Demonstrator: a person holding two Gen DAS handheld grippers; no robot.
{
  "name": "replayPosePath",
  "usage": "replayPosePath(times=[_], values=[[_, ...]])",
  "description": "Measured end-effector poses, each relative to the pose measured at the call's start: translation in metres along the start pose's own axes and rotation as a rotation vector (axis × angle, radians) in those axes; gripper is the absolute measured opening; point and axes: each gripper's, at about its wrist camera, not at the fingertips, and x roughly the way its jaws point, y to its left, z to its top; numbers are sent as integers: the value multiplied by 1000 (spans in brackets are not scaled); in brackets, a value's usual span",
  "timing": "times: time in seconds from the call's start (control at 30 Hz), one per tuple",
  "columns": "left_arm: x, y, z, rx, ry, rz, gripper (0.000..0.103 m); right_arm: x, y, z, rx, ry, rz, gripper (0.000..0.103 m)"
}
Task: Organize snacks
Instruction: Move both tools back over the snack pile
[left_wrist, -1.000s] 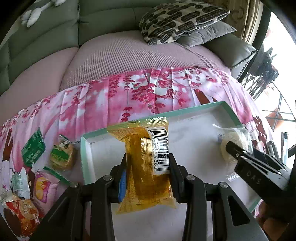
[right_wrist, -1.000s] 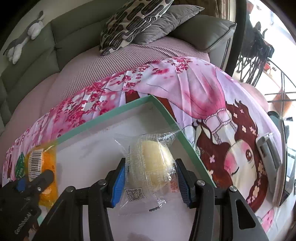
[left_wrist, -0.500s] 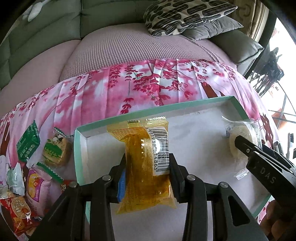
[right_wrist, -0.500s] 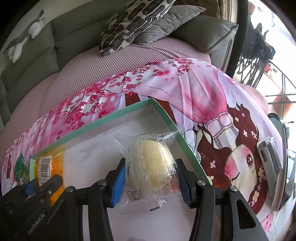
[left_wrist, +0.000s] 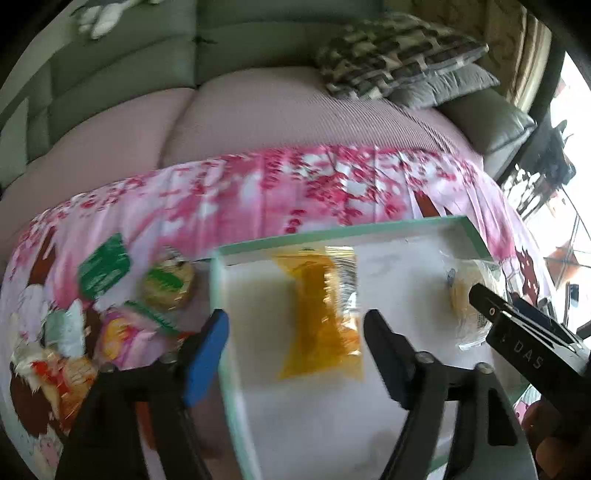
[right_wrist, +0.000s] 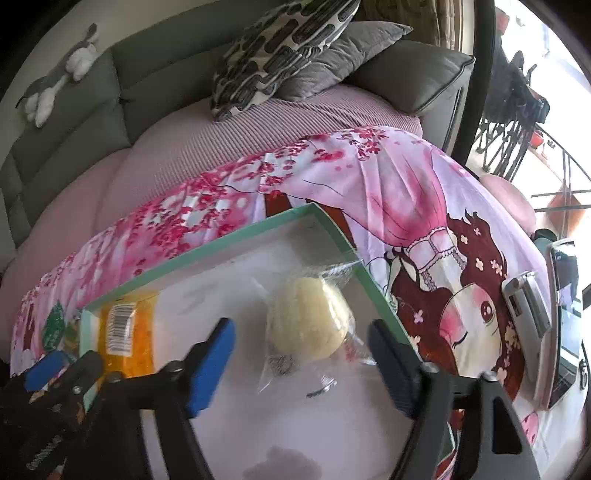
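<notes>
Both grippers just let go: left gripper (left_wrist: 295, 336) jaws opened off orange snack pack (left_wrist: 320, 314), right gripper (right_wrist: 301, 360) off pale bun pack (right_wrist: 308, 325). 2 snacks now lying loose in green-rimmed tray (right_wrist: 221, 242). Remaining pile (left_wrist: 110, 302) on blossom cloth next, I'd guess.

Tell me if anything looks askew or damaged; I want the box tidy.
Nothing stands out. The orange snack pack and the clear-wrapped round bun lie flat and intact inside the green-rimmed box. Both the left gripper and right gripper have just opened, pads clear.
</notes>
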Motion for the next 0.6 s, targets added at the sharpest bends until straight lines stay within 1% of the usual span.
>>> replayPosePath(times=[0.07,0.1,0.13,0.17,0.27,0.33,0.4,0.47,0.53,0.6], values=[[-12,10,-4,-25,-27,18,81,-5,5,-3,-9,-11,3,92],[-16,14,-5,-35,-40,26,83,-7,7,-5,-14,-15,8,95],[-22,22,-8,-52,-59,40,86,-9,9,-6,-17,-18,14,100],[-26,28,-11,-67,-69,49,87,-11,10,-7,-18,-23,24,103],[-38,50,-19,-127,-107,68,91,-16,17,-10,-32,-31,25,103],[-44,67,-25,-169,-131,95,94,-18,23,-12,-46,-35,25,103],[-49,83,-29,-210,-151,117,95,-20,28,-15,-61,-38,27,103],[-50,96,-33,-249,-162,135,95,-21,33,-17,-70,-51,18,103],[-51,111,-36,-272,-164,147,96,-20,40,-18,-70,-44,-2,103],[-54,124,-39,-296,-172,159,96,-24,46,-19,-62,-47,18,103]])
